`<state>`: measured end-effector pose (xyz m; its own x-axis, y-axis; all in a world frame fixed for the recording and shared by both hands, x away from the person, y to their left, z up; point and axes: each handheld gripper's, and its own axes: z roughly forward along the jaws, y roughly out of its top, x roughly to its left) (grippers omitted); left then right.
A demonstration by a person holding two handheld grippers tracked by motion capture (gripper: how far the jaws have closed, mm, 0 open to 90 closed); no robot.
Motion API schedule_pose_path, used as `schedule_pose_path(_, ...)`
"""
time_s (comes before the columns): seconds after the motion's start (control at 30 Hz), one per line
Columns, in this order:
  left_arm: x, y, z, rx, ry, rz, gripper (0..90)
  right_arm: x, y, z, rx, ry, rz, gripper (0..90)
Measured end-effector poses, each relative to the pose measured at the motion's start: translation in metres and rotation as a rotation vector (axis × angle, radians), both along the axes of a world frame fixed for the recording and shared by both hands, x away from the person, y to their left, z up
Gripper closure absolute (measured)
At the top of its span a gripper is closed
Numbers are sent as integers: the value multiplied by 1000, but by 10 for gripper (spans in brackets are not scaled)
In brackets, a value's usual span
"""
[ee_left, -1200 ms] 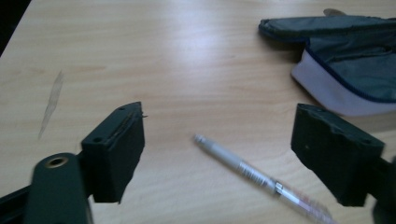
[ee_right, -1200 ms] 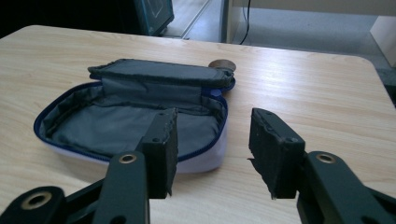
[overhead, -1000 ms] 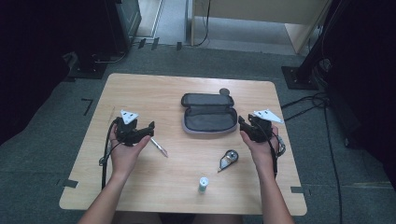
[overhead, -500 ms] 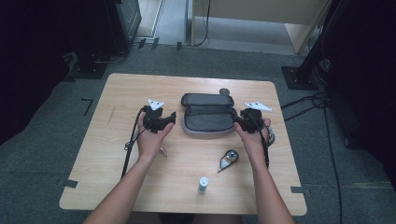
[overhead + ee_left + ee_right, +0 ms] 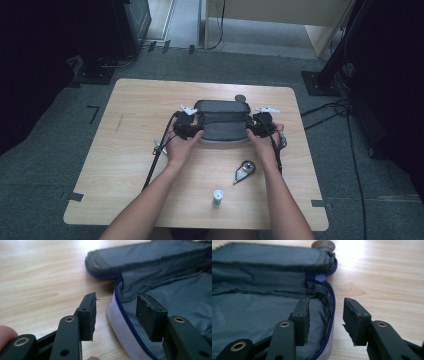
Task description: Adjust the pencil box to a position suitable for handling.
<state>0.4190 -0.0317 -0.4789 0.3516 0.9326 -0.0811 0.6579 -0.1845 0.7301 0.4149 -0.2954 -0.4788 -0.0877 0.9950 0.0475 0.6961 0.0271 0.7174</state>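
A dark grey zip pouch (image 5: 222, 122) lies unzipped at the middle of the wooden table (image 5: 135, 105), its lid folded back. My left gripper (image 5: 192, 131) is at the pouch's left end, my right gripper (image 5: 255, 129) at its right end. In the left gripper view the left gripper (image 5: 116, 312) is open and straddles the pouch's pale zipped rim (image 5: 122, 322), one jaw outside and one over the grey lining (image 5: 175, 290). The right gripper (image 5: 325, 315) is open too, astride the blue-zippered rim (image 5: 332, 312). Neither holds anything.
A small round dark object (image 5: 240, 98) sits just behind the pouch. A silver and black fob-like item (image 5: 244, 171) and a small white cylinder (image 5: 217, 197) lie nearer the front edge. A small pale item (image 5: 160, 147) rests beside the left hand. Cables trail from both grippers.
Both hands have moved inward from the table's sides until the grippers reached the two ends of the pouch. The pouch and the small items have stayed put.
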Motion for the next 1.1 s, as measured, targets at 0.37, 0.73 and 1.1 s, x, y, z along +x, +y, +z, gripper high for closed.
schedule_pose_path(0.37, 10, 2, -16, -4, 125, 26, 834, 3, -2, -8, 39, 70, -63, 890)
schedule_pose_path(0.73, -16, 37, 0, -36, 18, 47, 895, -24, 22, 8, 104, -37, 15, 895)
schedule_pose_path(1.1, -58, 69, -13, -32, 14, 41, 894, -67, 53, 0, 124, -63, 81, 894)
